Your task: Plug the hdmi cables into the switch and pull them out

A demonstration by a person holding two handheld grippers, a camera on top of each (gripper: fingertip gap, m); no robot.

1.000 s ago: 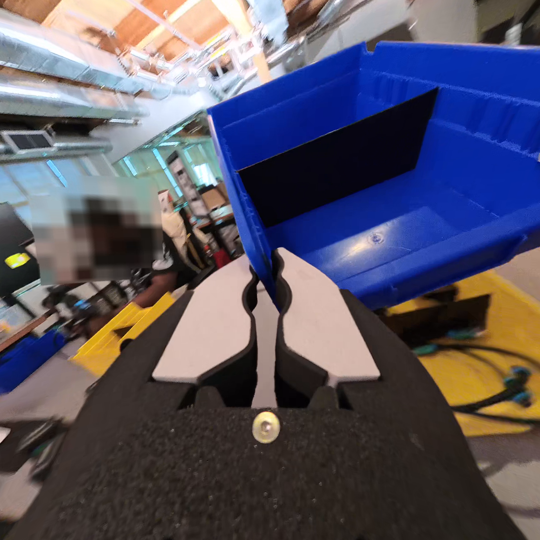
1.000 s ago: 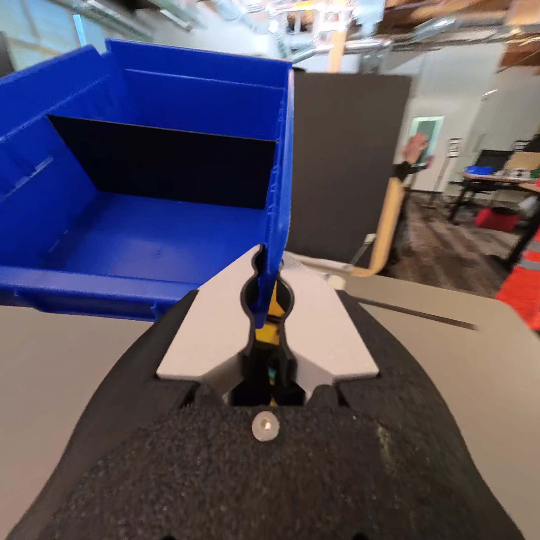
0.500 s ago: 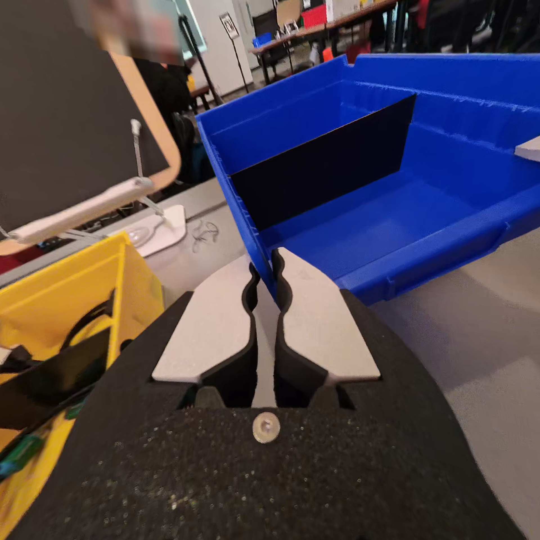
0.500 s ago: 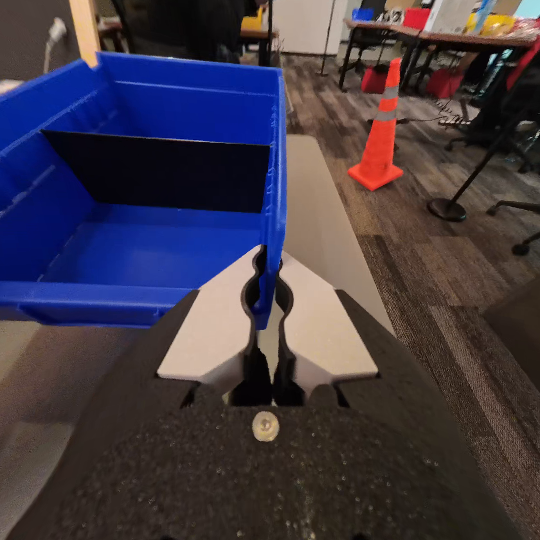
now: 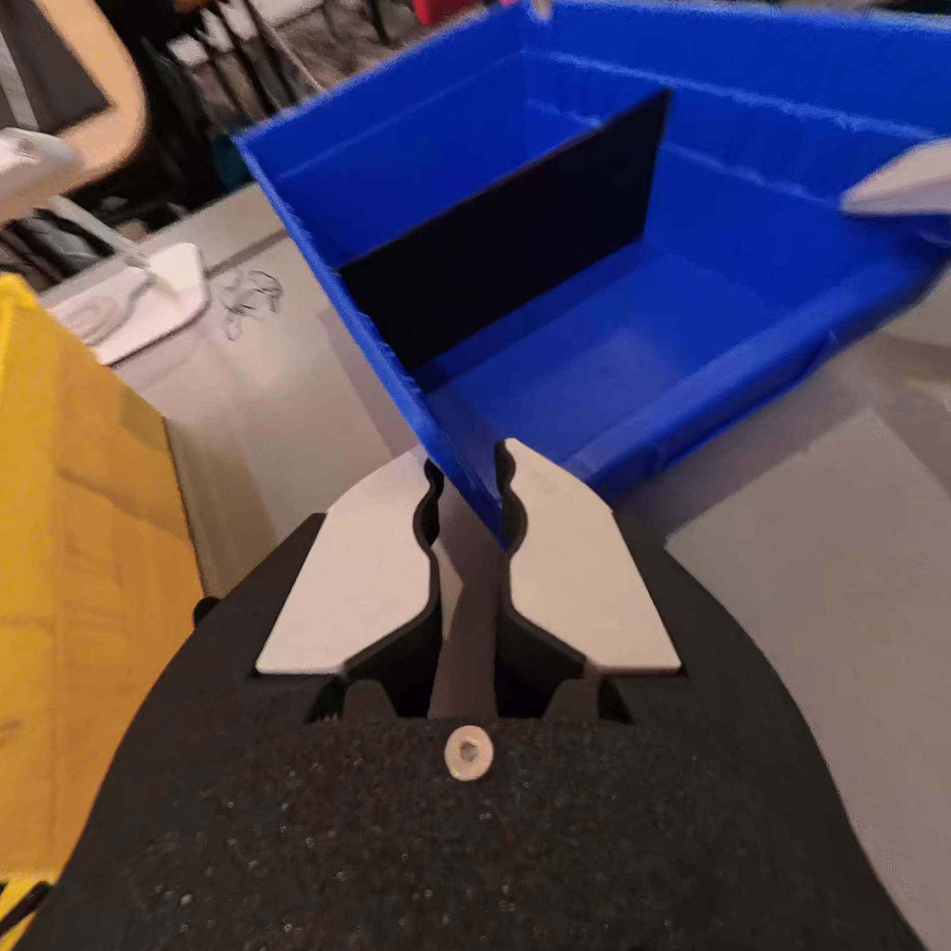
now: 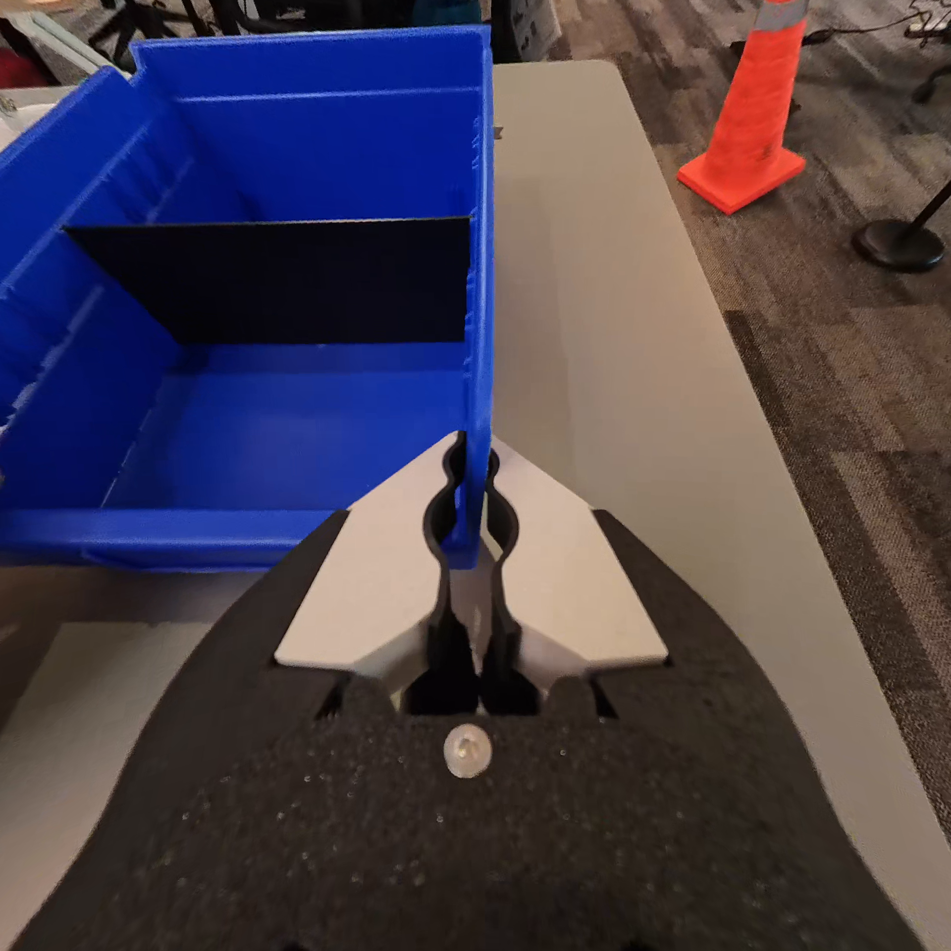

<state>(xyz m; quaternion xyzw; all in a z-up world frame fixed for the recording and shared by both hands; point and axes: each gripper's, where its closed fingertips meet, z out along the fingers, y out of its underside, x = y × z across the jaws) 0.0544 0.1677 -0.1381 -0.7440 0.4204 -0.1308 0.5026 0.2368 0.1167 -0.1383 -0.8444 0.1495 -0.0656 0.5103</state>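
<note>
- Over the desk (image 6: 617, 360), near its right edge, we are carrying a blue bin (image 6: 309, 128) with a black divider (image 6: 273, 280); both compartments are looking empty.
- Our left gripper (image 5: 465, 494) is straddling the bin's left wall with its jaws parted wider than the wall, so a firm grip is doubtful.
- Our right gripper (image 6: 476, 453) is pinching the right wall, jaws nearly closed on it.
- No HDMI cables or switch are showing anywhere; we cannot tell where they are.
- A yellow bin (image 5: 77, 514) is sitting toward the desk's left side.
- Judging by this, plugging and pulling are both remaining, or already finished; we cannot say which.
</note>
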